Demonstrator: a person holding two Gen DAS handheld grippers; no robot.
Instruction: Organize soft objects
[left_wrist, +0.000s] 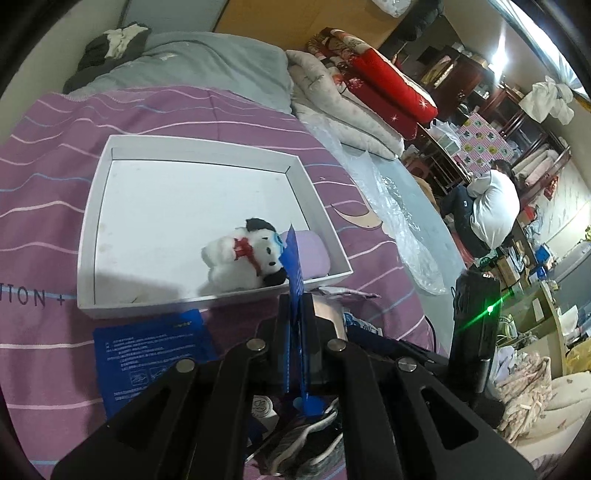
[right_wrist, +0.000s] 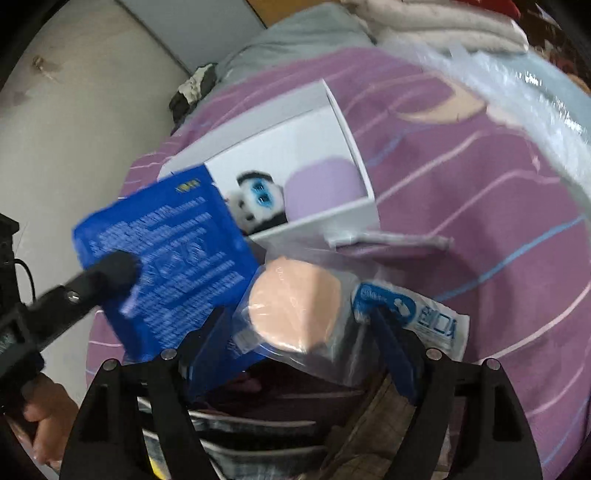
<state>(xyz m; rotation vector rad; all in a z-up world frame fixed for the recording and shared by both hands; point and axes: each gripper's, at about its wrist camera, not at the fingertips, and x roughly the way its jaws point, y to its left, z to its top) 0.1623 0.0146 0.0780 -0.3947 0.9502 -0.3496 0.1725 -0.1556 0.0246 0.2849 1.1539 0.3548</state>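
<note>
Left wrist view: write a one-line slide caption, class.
Left tool pinches a blue packet above a white box holding a plush panda.

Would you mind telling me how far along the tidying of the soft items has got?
Done: the plush toy and lilac pad lie in the white box. In hand: the left gripper pinches a blue pack. Left: another blue pack on the bedspread, plus the bagged peach puff between the open right gripper fingers.
</note>
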